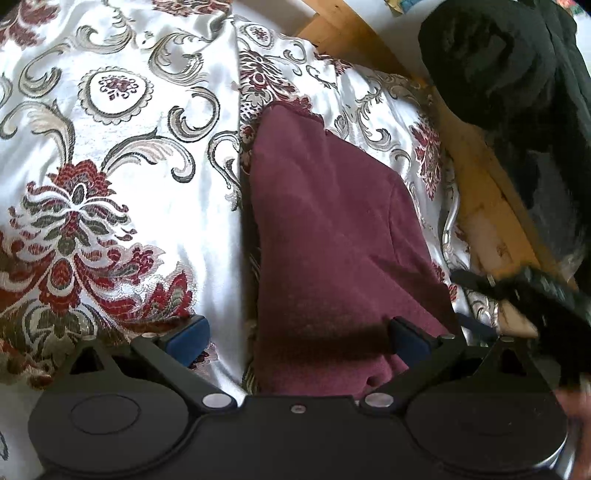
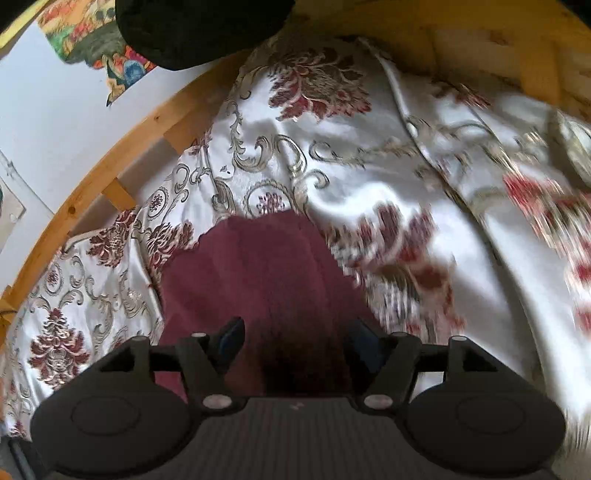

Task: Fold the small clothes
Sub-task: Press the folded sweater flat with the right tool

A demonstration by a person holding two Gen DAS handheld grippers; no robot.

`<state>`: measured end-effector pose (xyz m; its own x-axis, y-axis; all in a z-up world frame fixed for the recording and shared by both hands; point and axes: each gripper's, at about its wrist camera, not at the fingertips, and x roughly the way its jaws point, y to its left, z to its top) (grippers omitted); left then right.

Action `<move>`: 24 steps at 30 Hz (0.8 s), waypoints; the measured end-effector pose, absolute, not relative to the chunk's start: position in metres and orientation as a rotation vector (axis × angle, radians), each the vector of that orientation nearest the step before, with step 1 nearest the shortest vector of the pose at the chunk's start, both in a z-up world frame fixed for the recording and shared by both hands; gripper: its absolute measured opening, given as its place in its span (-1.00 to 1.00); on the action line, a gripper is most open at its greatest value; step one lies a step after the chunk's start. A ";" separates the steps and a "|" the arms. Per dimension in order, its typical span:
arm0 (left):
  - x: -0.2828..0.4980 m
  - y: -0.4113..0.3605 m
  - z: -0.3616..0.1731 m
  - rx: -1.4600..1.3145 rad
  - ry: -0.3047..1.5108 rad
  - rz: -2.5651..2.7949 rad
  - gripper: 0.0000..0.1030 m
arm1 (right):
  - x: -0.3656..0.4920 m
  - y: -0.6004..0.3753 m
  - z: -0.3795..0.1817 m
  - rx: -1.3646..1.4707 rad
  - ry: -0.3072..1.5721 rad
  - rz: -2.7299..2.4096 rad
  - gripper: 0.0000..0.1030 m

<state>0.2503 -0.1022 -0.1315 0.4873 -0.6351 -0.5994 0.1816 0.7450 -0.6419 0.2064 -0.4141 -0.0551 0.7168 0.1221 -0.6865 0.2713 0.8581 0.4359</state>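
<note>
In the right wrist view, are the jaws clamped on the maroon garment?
No. The right gripper has its jaws spread apart over the maroon garment, with no cloth pinched between them.

Garment [image 1: 332, 236] — plain maroon; bedspread [image 1: 122, 155] — glossy white, red-and-grey floral scrolls; bed frame [image 2: 110, 166] — honey-coloured wood; bundle [image 1: 509, 66] — black.

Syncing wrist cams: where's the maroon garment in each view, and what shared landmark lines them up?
Left wrist: maroon garment lies centre to lower right, running toward the open left gripper.
Right wrist: maroon garment lies lower centre, ahead of and between the fingers of the open right gripper.
Shared landmark: the wooden bed frame edging the floral bedspread.
</note>
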 end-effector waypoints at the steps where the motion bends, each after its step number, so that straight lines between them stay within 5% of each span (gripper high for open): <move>1: 0.250 -0.103 -0.131 -0.538 0.938 -0.530 0.99 | 0.216 -0.416 -0.055 0.516 0.775 -0.082 0.31; 4: 0.250 -0.104 -0.131 -0.522 0.939 -0.537 0.99 | 0.243 -0.422 -0.060 0.456 0.774 -0.037 -0.06; 6: 0.250 -0.104 -0.131 -0.517 0.939 -0.540 0.99 | 0.255 -0.421 -0.068 0.437 0.803 0.007 -0.64; 7: 0.250 -0.104 -0.131 -0.514 0.939 -0.541 0.99 | 0.260 -0.419 -0.071 0.428 0.817 0.018 -0.78; 16: 0.247 -0.120 -0.128 -0.417 0.934 -0.582 0.99 | 0.271 -0.431 -0.074 0.422 0.735 -0.016 -0.89; 20: 0.244 -0.123 -0.127 -0.371 0.930 -0.595 0.99 | 0.269 -0.437 -0.083 0.502 0.764 -0.027 -0.58; 24: 0.242 -0.123 -0.127 -0.369 0.931 -0.597 0.99 | 0.264 -0.448 -0.087 0.608 0.780 -0.018 0.46</move>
<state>0.2422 -0.1228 -0.1267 0.4543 -0.6236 -0.6361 0.3174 0.7805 -0.5385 0.2636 -0.4480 -0.0872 0.7194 0.2034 -0.6642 0.2334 0.8298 0.5069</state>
